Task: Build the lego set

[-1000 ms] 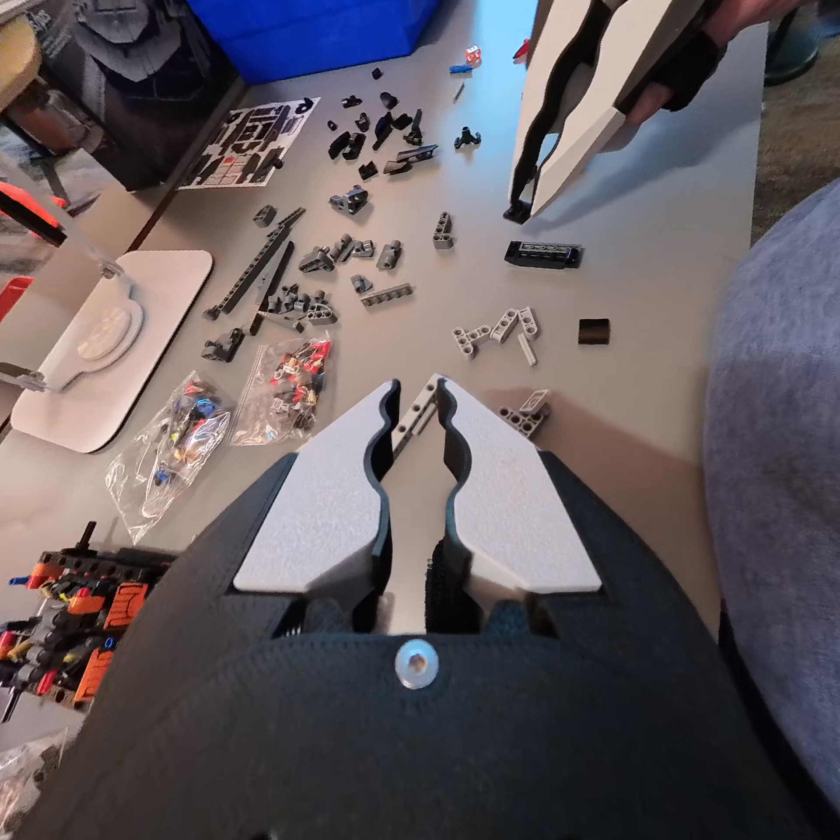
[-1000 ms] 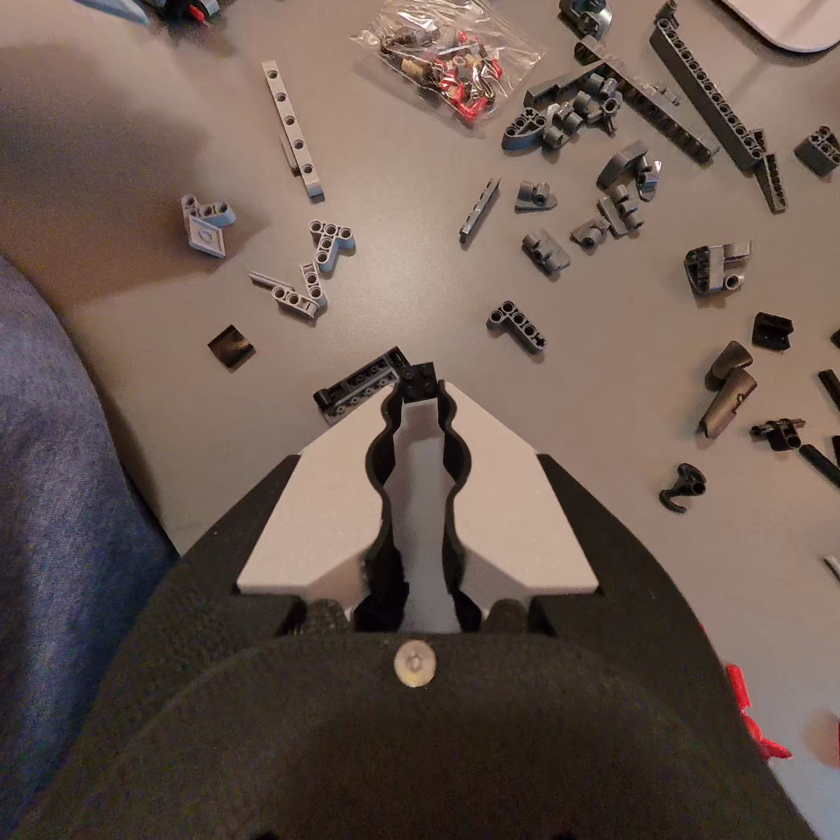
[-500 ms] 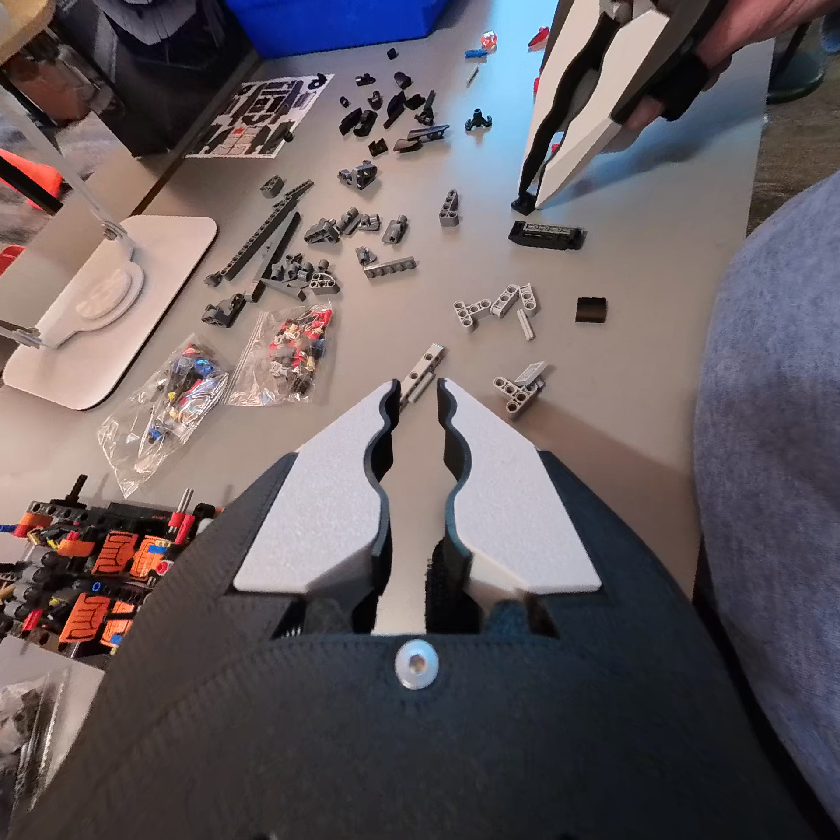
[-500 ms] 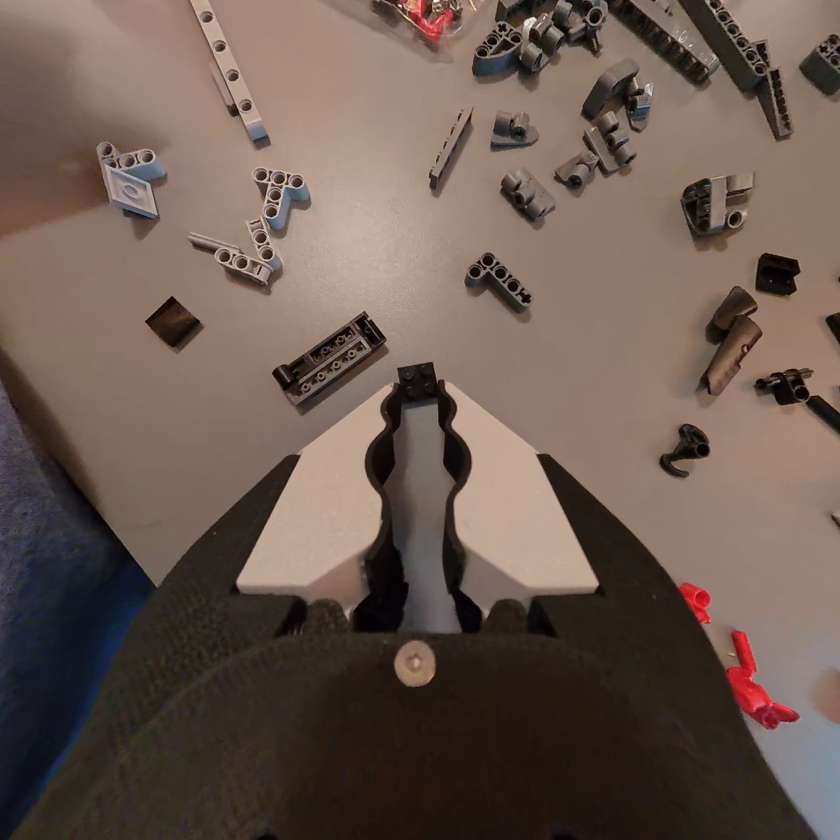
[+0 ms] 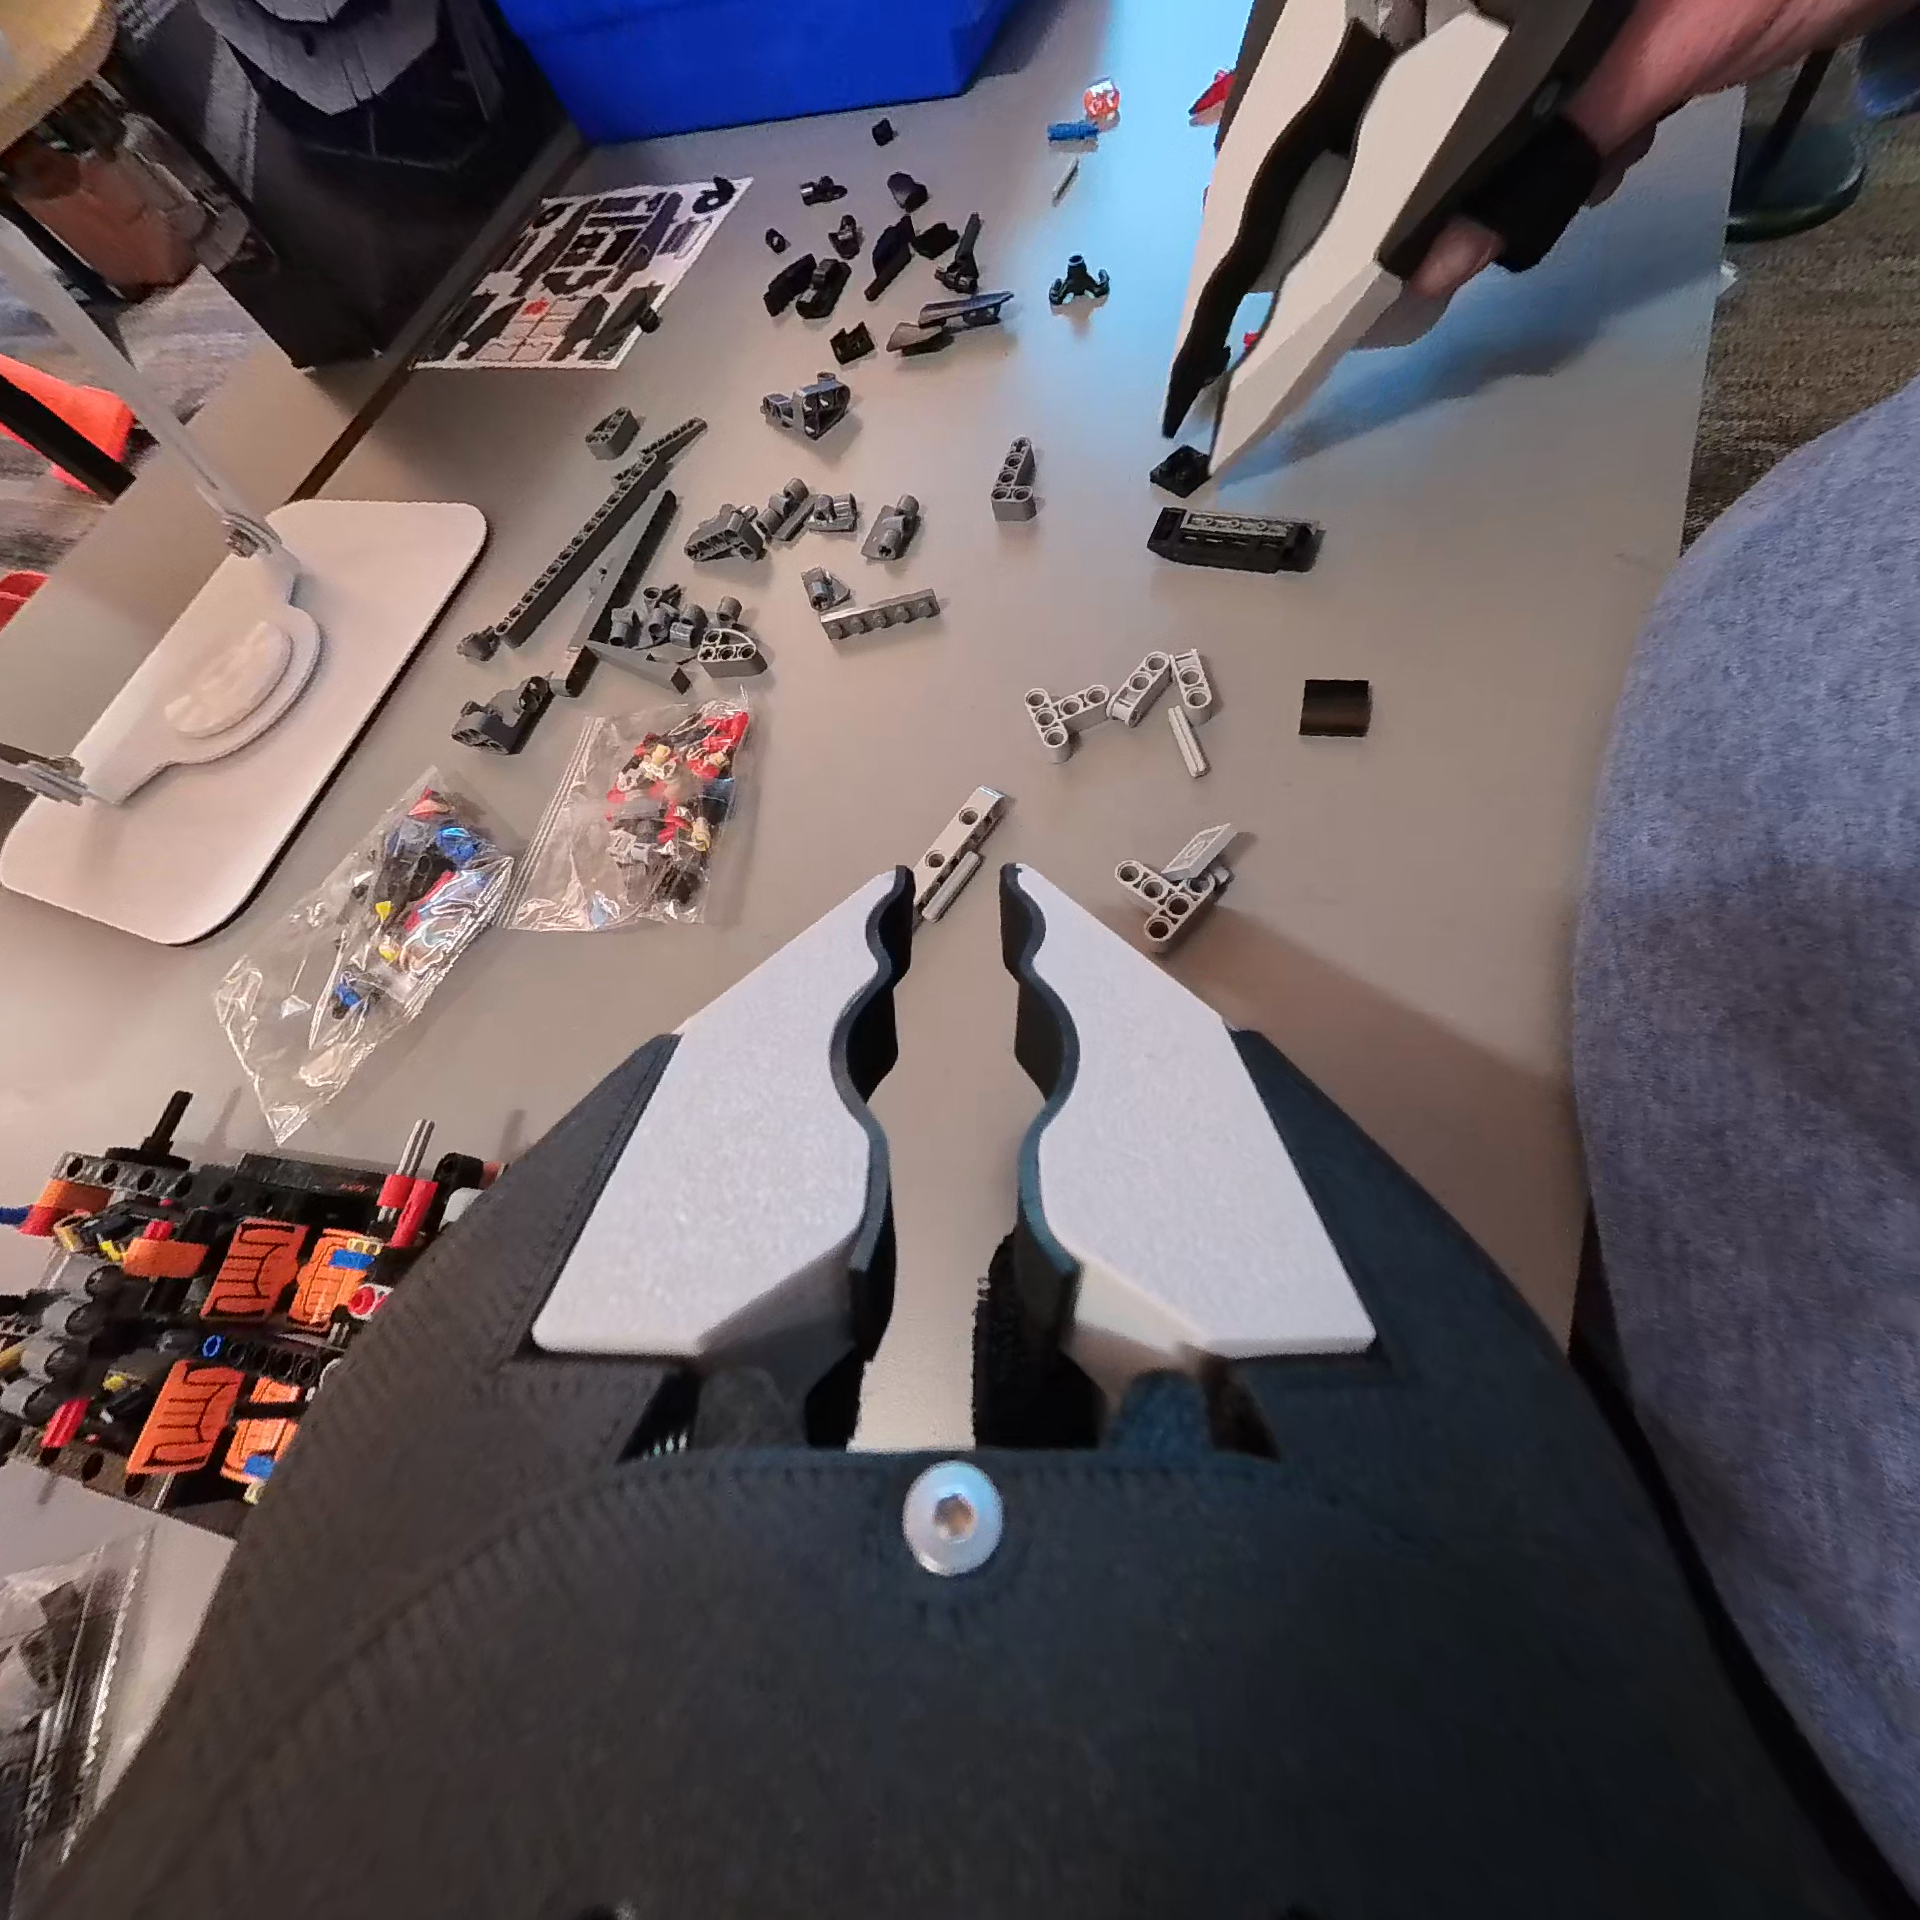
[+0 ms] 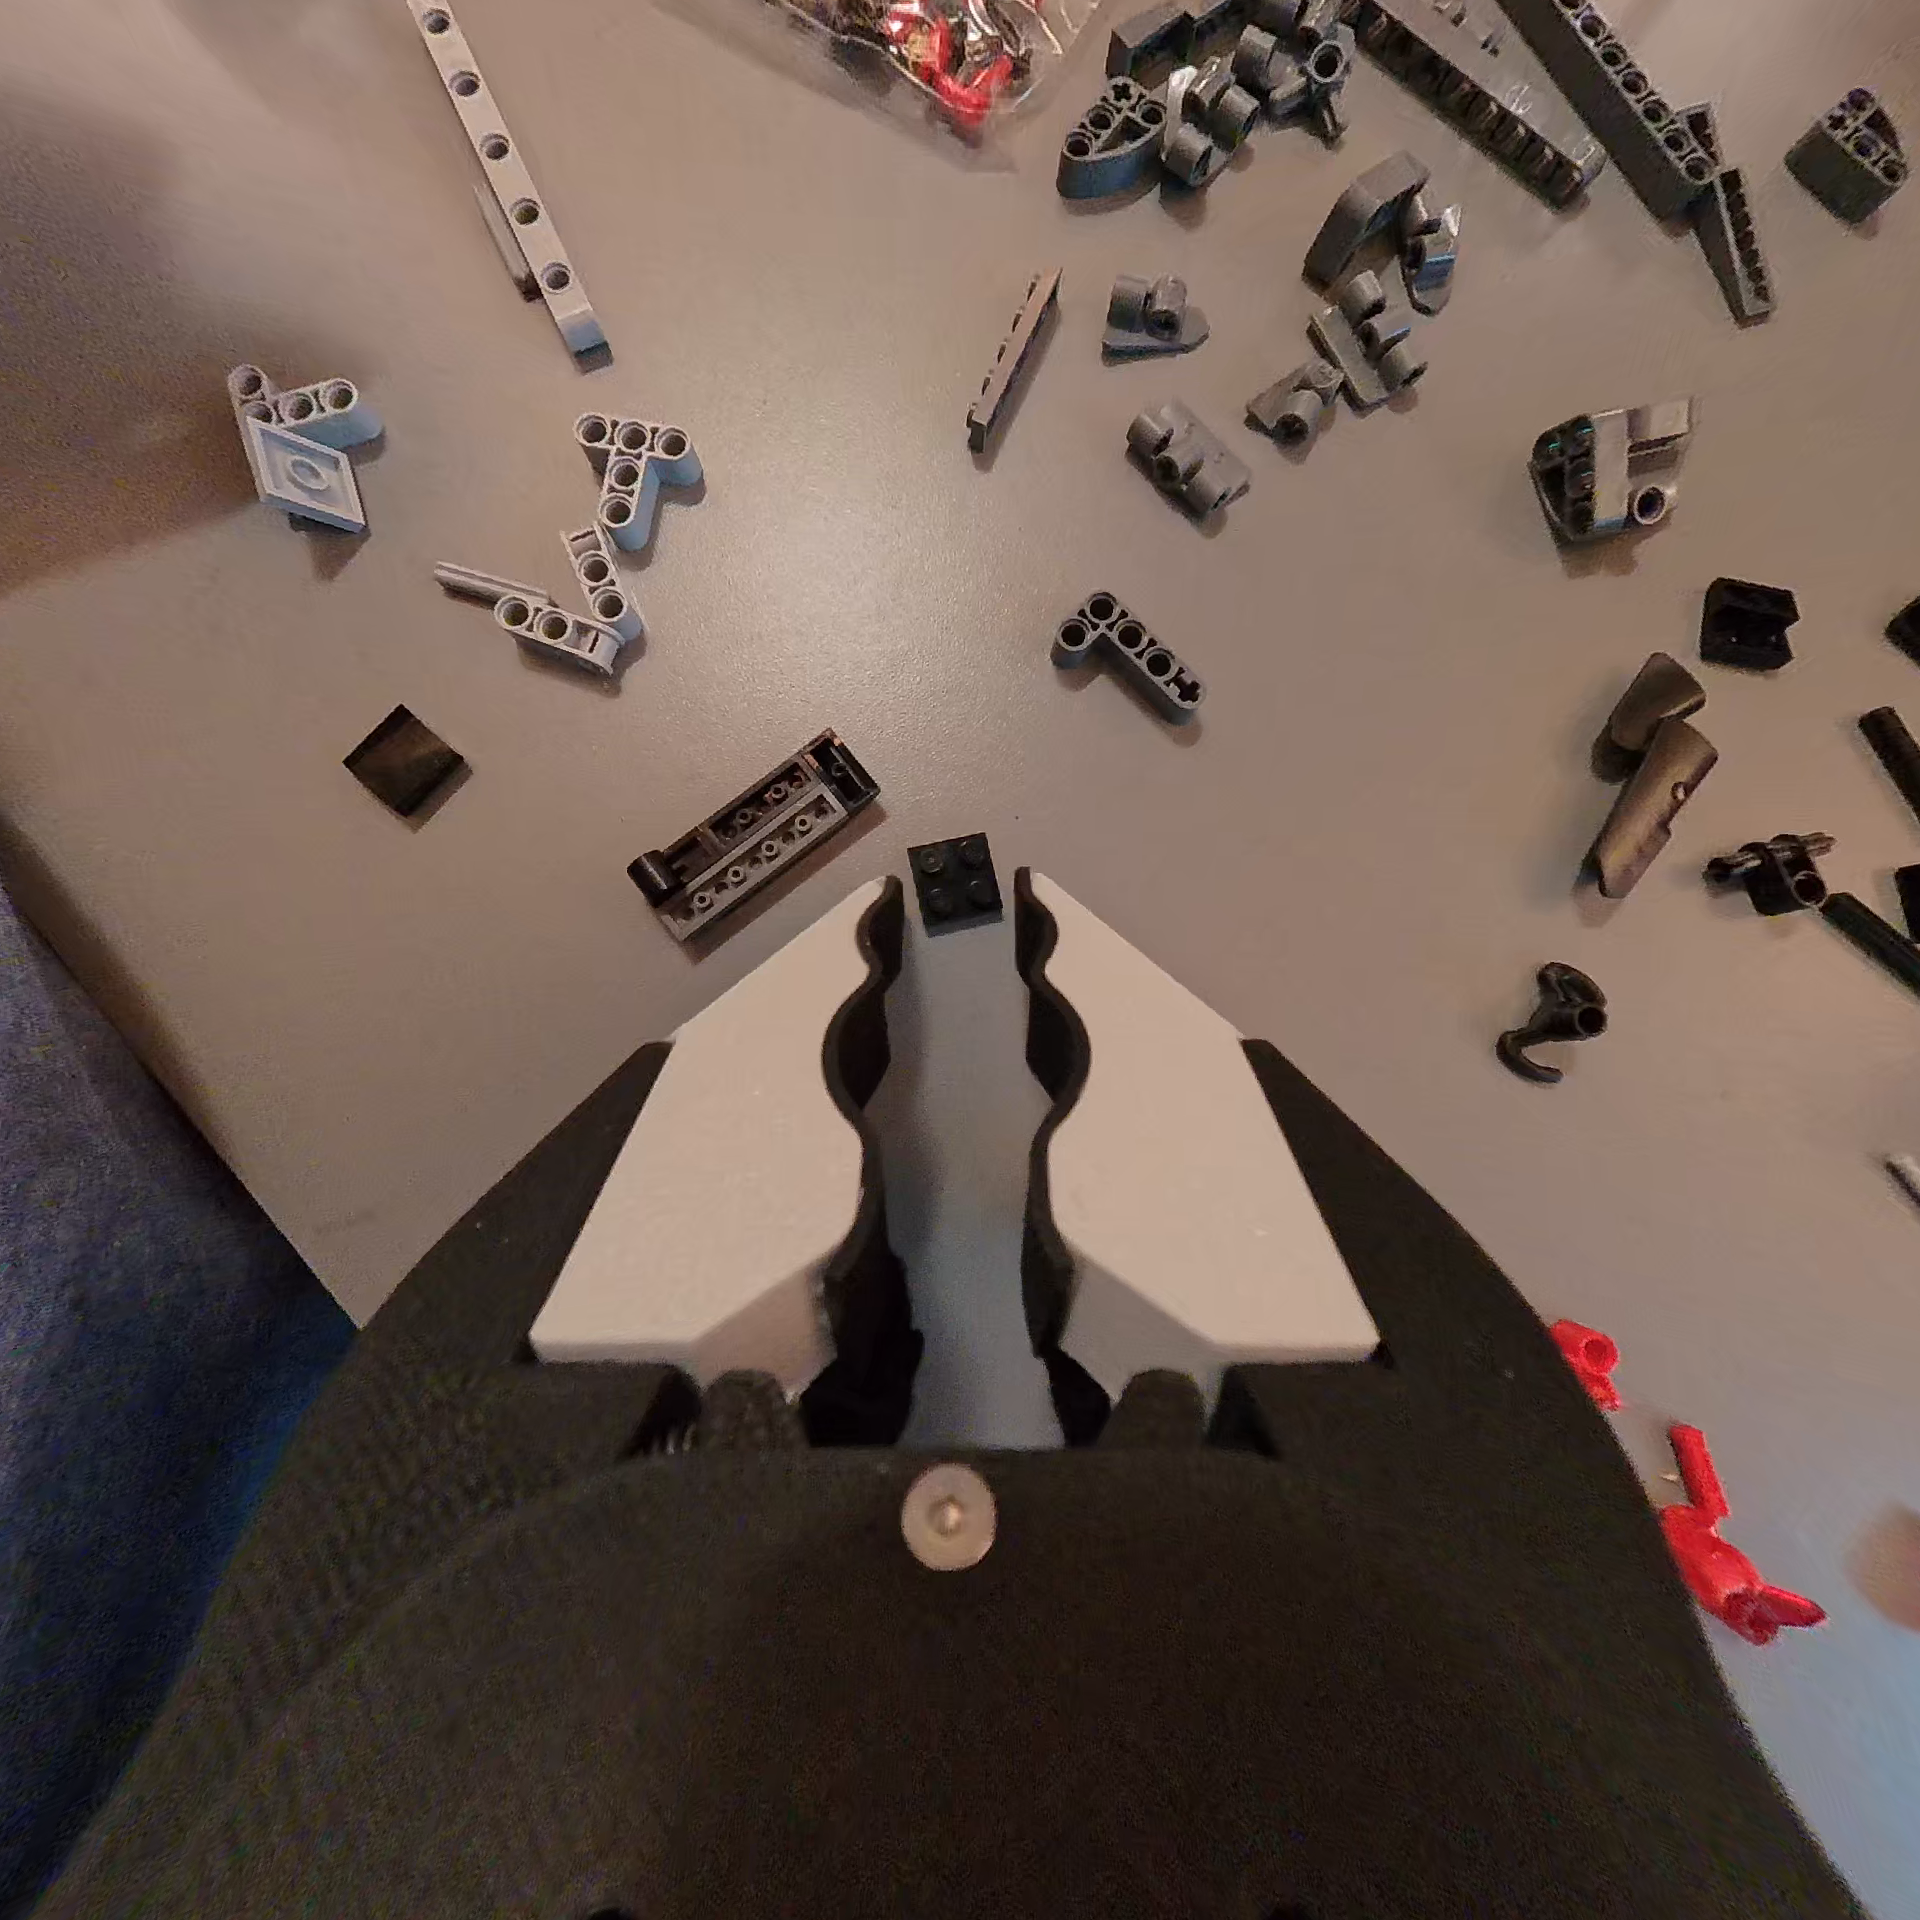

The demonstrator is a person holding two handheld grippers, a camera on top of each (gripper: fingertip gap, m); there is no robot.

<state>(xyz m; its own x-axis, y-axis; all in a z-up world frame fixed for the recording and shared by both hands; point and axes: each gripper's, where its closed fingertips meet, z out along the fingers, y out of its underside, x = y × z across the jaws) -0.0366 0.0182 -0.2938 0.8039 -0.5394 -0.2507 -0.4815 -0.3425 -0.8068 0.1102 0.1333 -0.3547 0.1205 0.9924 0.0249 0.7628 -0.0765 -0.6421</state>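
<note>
1. The right claw (image 6: 956, 883) stood parted, its tips flanking a small black plate (image 6: 956, 881) lying flat on the table (image 6: 1351, 1091), apparently released or awaiting a pinch.
2. Just left of it lay a long black brick (image 6: 753, 831), a likely mate.
3. The left claw (image 5: 956, 883) hung parted and empty above a grey beam (image 5: 961, 852).

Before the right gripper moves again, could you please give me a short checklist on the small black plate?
1. Right gripper open: ok, a gap shows between its fingers.
2. Small black 2x2 plate free of the fingers: ok, it lies on the table studs up.
3. Plate separate from the long black brick: ok.
4. Left gripper empty and open: ok.
5. Plate's destination on the orange and black assembly: cannot tell.
</note>
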